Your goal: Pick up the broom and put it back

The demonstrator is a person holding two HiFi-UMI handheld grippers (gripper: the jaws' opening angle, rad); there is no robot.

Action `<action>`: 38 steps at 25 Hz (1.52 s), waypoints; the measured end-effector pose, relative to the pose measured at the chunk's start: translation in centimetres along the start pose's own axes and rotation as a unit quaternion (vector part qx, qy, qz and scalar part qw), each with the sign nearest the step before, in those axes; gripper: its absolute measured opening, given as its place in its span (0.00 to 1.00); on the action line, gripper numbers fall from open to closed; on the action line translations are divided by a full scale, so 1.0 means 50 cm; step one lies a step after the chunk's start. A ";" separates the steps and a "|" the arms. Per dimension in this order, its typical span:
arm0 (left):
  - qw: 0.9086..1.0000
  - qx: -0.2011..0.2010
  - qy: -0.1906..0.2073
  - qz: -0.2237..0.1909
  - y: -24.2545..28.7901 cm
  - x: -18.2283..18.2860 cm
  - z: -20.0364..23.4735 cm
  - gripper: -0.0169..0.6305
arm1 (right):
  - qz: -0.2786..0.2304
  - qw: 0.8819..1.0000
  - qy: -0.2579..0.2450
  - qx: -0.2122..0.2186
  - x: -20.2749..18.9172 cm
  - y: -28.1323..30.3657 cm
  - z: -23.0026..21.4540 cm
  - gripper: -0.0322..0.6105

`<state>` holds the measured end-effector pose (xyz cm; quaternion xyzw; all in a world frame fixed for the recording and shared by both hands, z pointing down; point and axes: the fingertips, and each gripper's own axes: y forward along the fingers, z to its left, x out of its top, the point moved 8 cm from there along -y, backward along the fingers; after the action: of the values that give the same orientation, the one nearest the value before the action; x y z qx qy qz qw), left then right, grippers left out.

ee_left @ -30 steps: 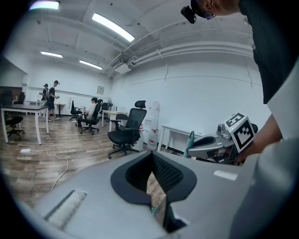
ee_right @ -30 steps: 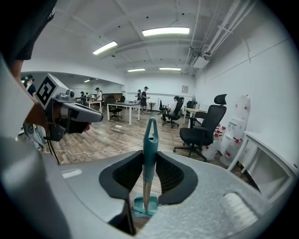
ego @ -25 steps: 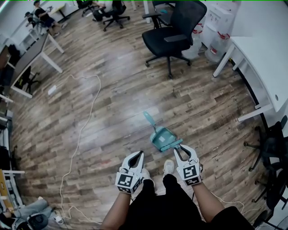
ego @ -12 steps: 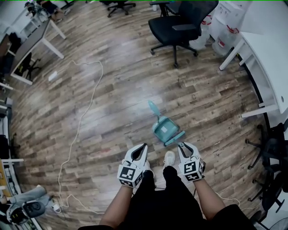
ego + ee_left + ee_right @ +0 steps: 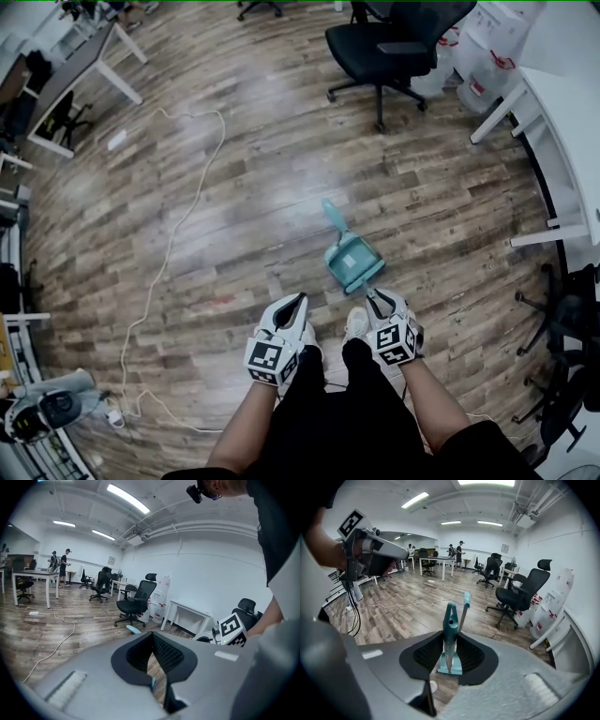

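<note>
Gripping the broom (image 5: 450,620) by its dark teal handle with the right claw (image 5: 370,295), pads closed against both sides of it. With the left claw (image 5: 298,302) just beside, jaws a narrow slit apart, nothing between them. Holding the broom low, at the near edge of the teal dustpan (image 5: 352,261) lying on the wooden floor (image 5: 234,187); touching it or not, impossible to tell. Picking up judged as done. Left to do, probably: seating the broom back in the dustpan and letting it go.
</note>
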<state>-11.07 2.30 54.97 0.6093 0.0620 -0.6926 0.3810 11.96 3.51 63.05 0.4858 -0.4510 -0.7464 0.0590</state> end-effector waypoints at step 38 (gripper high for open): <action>0.998 0.059 -0.014 0.015 -0.052 -0.018 0.068 0.05 | -0.040 0.998 0.014 -0.043 0.192 0.230 -0.121 0.19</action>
<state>-15.38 2.65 55.62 0.6216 0.0061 -0.6980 0.3554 7.65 -12.04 64.26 0.5105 -0.3981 -0.7601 0.0562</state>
